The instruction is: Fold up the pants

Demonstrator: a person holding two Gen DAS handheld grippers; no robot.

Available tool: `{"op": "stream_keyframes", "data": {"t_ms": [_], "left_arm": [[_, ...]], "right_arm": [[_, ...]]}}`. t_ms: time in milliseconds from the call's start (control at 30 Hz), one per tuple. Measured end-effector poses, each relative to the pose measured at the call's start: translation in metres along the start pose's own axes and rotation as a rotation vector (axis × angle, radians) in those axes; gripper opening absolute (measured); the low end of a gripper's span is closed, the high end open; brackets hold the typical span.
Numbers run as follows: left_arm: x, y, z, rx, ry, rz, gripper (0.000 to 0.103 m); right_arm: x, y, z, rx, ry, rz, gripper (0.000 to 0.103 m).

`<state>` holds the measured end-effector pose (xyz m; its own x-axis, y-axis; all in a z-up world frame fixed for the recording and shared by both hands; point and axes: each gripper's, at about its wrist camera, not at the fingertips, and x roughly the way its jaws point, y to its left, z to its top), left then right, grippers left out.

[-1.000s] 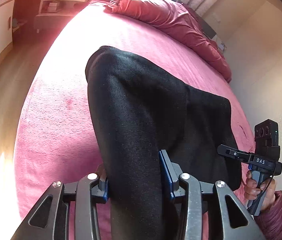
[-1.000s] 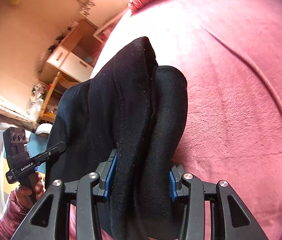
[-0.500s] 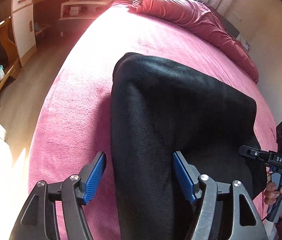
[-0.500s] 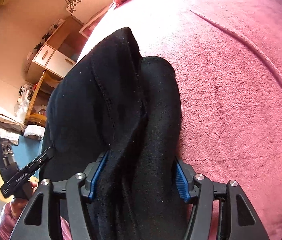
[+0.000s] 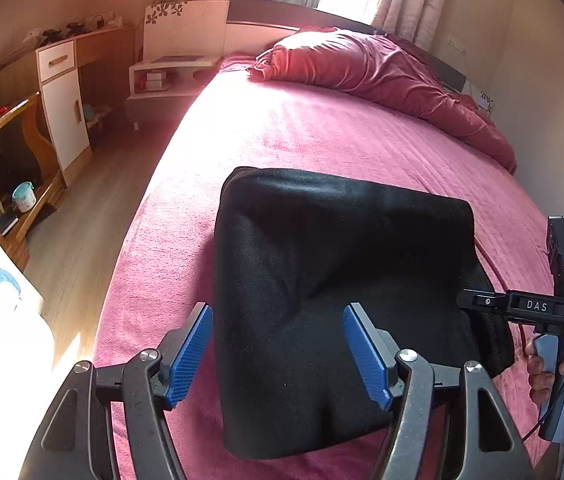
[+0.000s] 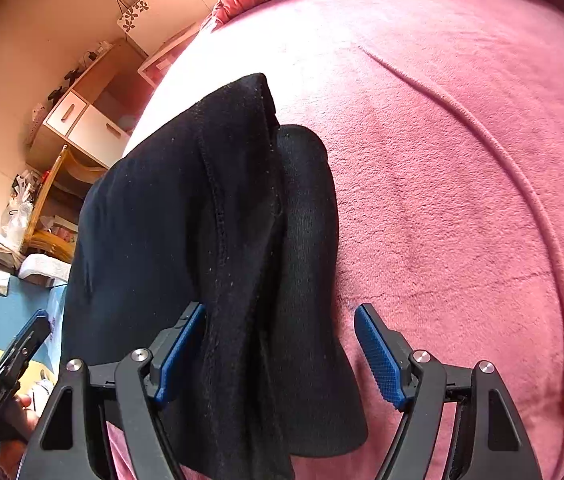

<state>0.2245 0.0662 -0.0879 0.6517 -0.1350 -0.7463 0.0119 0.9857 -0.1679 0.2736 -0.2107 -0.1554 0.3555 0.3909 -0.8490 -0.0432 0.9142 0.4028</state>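
The black pants (image 5: 333, 264) lie folded in a thick block on the pink bed cover (image 5: 301, 132). My left gripper (image 5: 278, 352) is open, its blue pads either side of the near left end of the fold, not squeezing it. My right gripper (image 6: 278, 352) is open too, with the stacked edge of the pants (image 6: 234, 240) lying between its blue pads; the right pad stands apart from the cloth. The right gripper's handle and the hand on it show at the right edge of the left wrist view (image 5: 553, 320).
A rumpled red duvet (image 5: 381, 72) lies along the head of the bed. A white nightstand (image 5: 162, 80), a wooden desk with cabinet (image 5: 58, 92) and bare wood floor (image 5: 82, 216) are left of the bed. A wall (image 5: 553, 100) runs along the right side.
Both grippers have opened and let go of the pants, then drawn back and up. The fold now rests flat on the bed instead of being held.
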Motion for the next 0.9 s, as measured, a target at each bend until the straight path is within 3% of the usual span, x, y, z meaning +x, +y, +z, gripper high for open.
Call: {"op": "stream_keyframes", "data": {"t_ms": [467, 667, 900], "left_arm": [[-0.039, -0.006, -0.003, 0.033, -0.060, 0.033, 0.070], [-0.055, -0.011, -0.012, 0.030, -0.082, 0.052, 0.070], [-0.081, -0.014, -0.032, -0.012, -0.112, 0.069, 0.070]], "right_arm": [[-0.036, 0.012, -0.027, -0.037, -0.078, -0.113, 0.078], [-0.072, 0.023, -0.048, -0.065, -0.189, -0.199, 0.081], [-0.109, 0.064, -0.091, -0.163, -0.309, -0.288, 0.087]]}}
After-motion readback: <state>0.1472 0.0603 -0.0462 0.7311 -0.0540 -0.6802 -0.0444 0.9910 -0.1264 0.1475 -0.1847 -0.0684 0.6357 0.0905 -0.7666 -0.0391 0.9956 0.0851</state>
